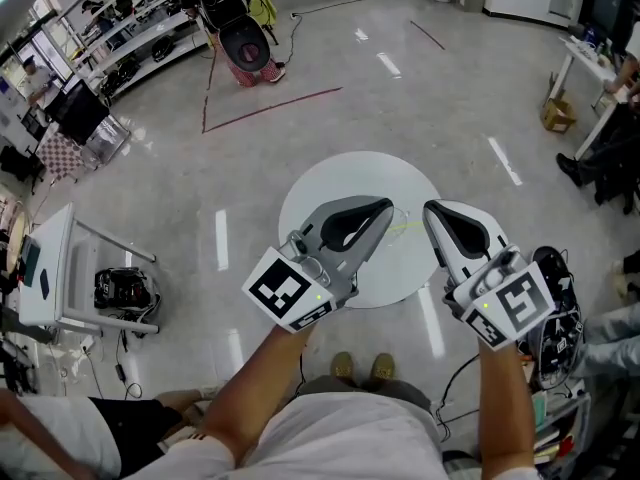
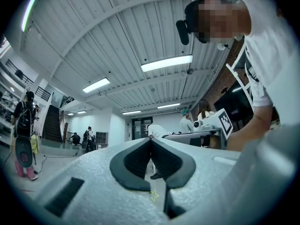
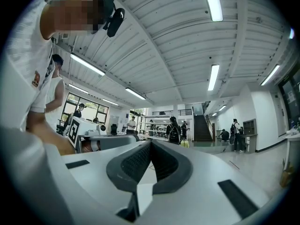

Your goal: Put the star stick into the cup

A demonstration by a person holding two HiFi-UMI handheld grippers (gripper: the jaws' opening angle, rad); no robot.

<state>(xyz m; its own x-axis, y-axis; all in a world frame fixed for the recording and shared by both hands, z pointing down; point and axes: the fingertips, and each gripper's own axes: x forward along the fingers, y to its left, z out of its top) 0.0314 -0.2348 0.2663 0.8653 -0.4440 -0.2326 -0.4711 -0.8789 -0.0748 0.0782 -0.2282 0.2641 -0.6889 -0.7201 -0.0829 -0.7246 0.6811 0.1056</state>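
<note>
Both sets of jaws are together on nothing: left gripper point(image 1: 386, 206) and right gripper point(image 1: 429, 209) hover over the round white table point(image 1: 340, 173). The star stick point(image 2: 153, 196) lies on the table btwn them; no cup in view. Best approach, imo: open 1 gripper, drop low, pinch the shaft squarely.

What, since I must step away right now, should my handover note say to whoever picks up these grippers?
Left gripper: shut, nothing between its jaws, held over the round white table.
Right gripper: shut, empty, alongside the left one.
Star stick: thin and yellow, lying on the table near the two gripper tips, not grasped.
Cup: in no view.
Done: nothing yet.
Left: find the cup, pick up the star stick, put it in.
</note>
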